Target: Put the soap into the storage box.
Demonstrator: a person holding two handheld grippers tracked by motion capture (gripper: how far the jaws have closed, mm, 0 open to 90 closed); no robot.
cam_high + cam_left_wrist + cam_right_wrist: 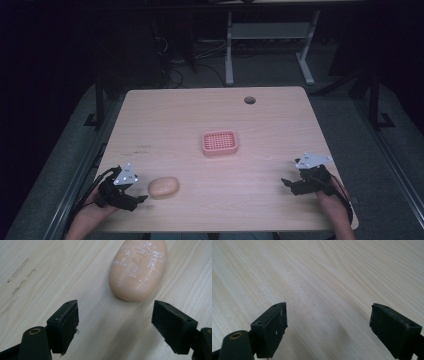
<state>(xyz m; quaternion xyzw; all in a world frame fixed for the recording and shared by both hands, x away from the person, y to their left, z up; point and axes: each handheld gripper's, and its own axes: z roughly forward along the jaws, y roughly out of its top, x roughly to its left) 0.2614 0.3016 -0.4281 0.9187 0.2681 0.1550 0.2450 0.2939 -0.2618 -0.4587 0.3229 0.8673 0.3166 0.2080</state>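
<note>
Pale wood table (210,120), cable hole at upper right, amid a dark room. No readable writing. Left gripper (115,325) wide open, empty, just short of the bread roll (138,268), lower left. Right gripper (328,327) wide open, empty. Pink basket (219,143) at centre.

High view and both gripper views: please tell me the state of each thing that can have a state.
Left gripper: open, holding nothing, just short of the potato.
Right gripper: open, holding nothing, above bare wood.
Potato: lying on its side on the table, untouched, white scuffs on its skin.
Pink basket: upright on the table, nothing in it.
</note>
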